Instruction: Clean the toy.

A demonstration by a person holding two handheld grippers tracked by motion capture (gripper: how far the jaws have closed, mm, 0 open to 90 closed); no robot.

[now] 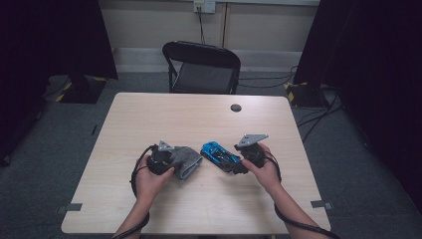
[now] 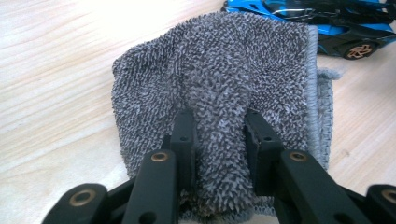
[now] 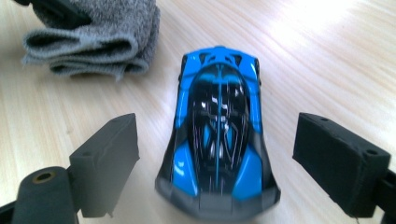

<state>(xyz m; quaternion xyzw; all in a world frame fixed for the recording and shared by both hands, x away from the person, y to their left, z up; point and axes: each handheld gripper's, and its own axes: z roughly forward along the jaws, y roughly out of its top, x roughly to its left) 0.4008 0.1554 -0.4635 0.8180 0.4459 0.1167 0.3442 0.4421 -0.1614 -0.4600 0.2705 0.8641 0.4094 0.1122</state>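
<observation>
A folded grey terry cloth [image 1: 186, 160] lies on the wooden table [image 1: 199, 114], left of centre near the front. My left gripper [image 2: 219, 122] is shut on a raised fold of the cloth [image 2: 224, 65], pinching it between both black jaws. To the cloth's right a blue and black toy car [image 1: 218, 154] rests on the table. My right gripper [image 3: 217, 140] is open, its pads standing wide on either side of the car [image 3: 217, 93] and clear of its flanks. The cloth [image 3: 93, 37] lies beyond the car's front in the right gripper view.
A black folding chair [image 1: 201, 67] stands behind the table's far edge. A round dark grommet [image 1: 236, 107] sits in the tabletop at the back right. Cables run over the grey floor to the right, and dark curtains hang on both sides.
</observation>
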